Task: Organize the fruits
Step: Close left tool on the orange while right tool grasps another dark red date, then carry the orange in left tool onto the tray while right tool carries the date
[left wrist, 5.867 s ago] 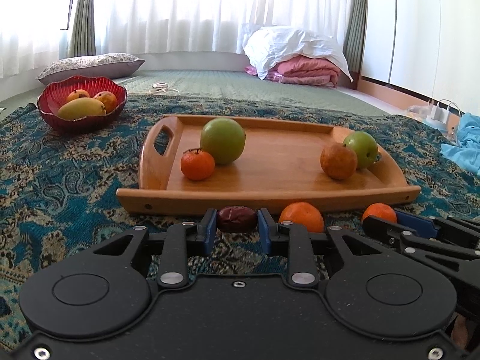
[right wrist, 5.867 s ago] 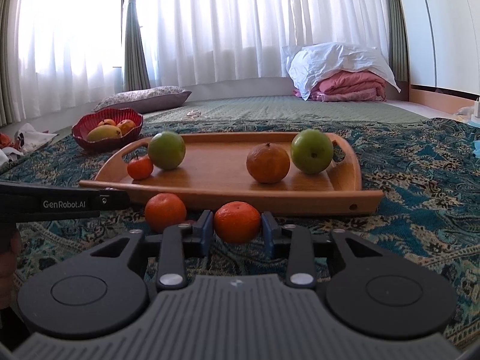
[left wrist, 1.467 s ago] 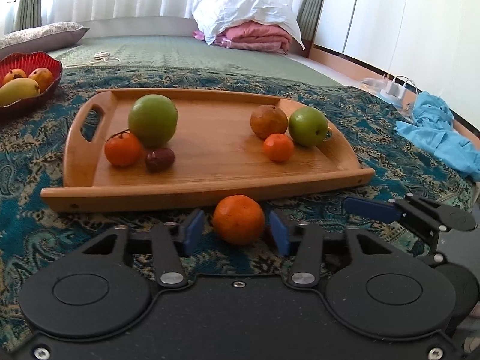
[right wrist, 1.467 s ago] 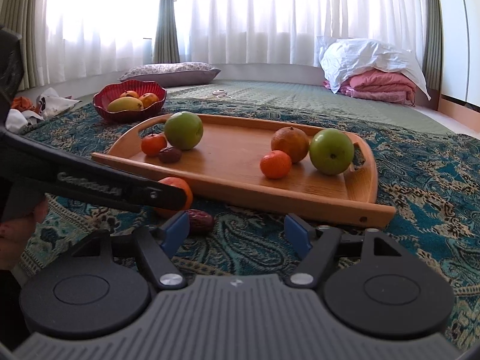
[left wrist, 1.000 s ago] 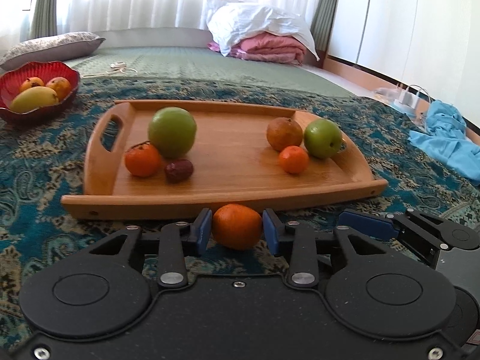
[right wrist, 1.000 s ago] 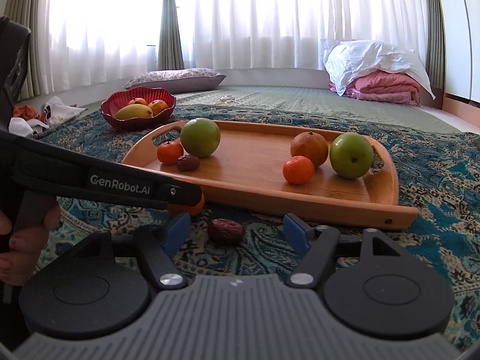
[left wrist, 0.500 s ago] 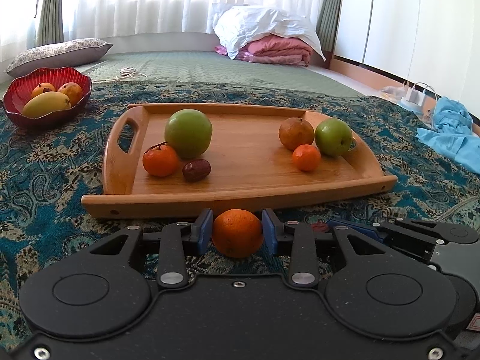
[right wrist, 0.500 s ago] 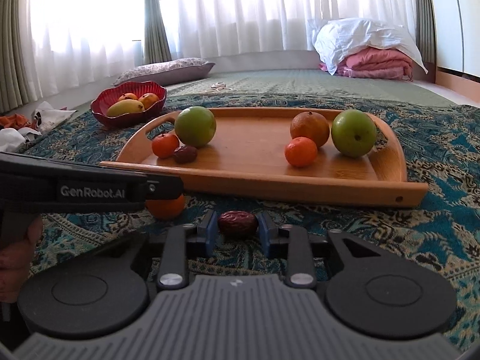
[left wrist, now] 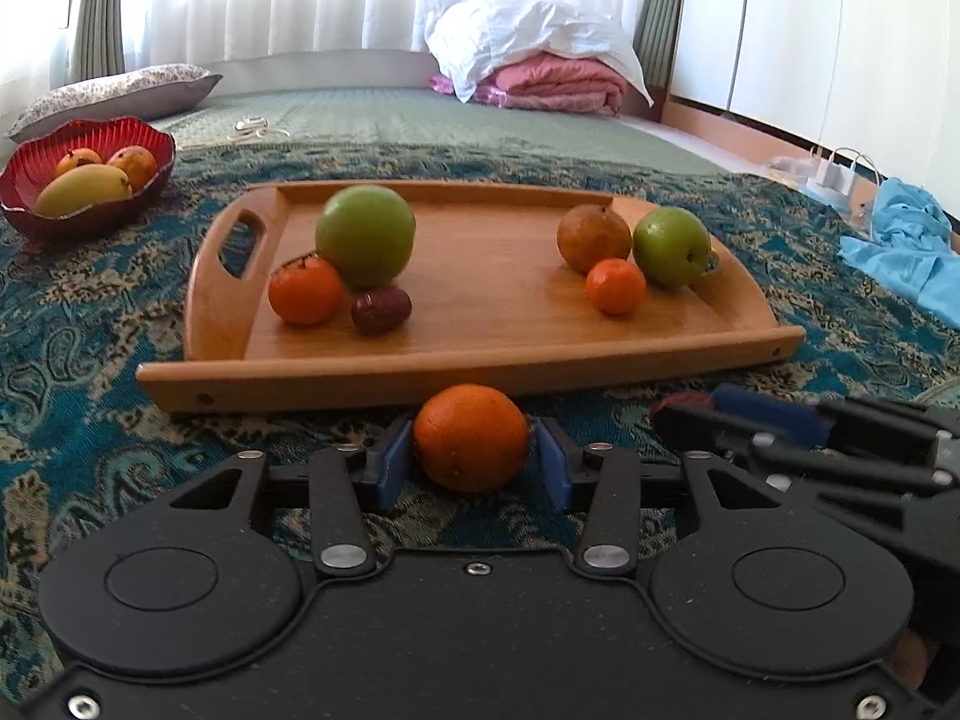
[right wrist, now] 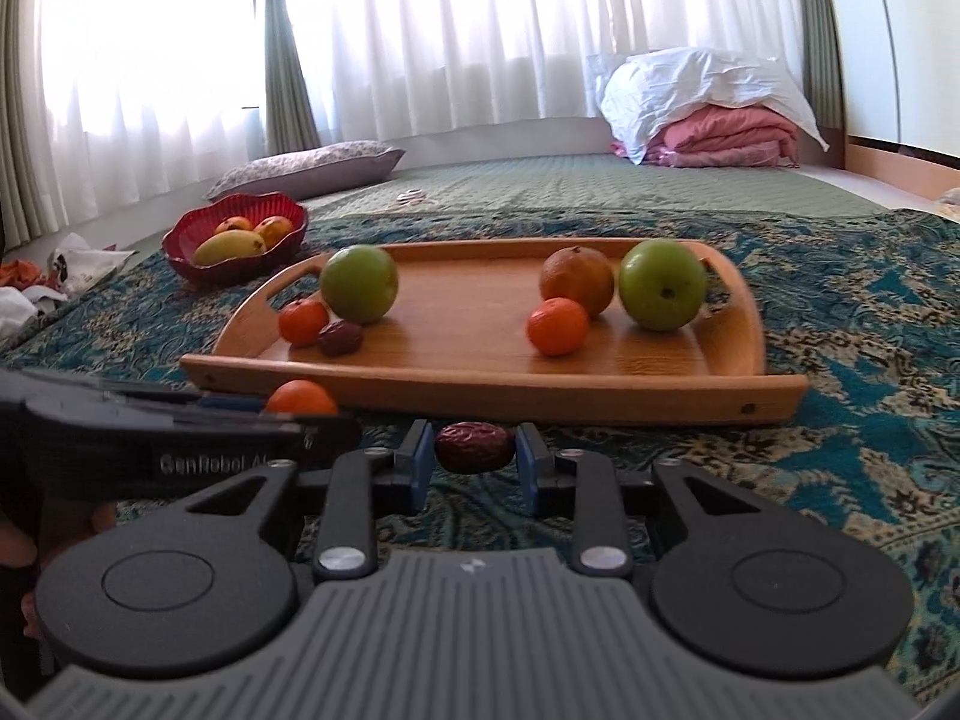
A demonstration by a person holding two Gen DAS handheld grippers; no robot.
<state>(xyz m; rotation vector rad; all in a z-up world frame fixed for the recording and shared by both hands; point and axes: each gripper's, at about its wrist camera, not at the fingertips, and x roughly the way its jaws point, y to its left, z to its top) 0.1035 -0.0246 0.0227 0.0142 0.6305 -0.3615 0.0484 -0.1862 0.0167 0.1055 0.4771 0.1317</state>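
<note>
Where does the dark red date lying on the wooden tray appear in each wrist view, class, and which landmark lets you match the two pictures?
Left wrist view: the date on the tray lies left of centre, just below the large green apple and right of a tangerine.
Right wrist view: the same date lies left of centre, near the tray's front rim.
Shared landmark: the wooden tray.

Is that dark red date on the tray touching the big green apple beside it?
Cannot tell. In both wrist views the date overlaps the apple with no visible gap, but it may simply sit in front.
</note>
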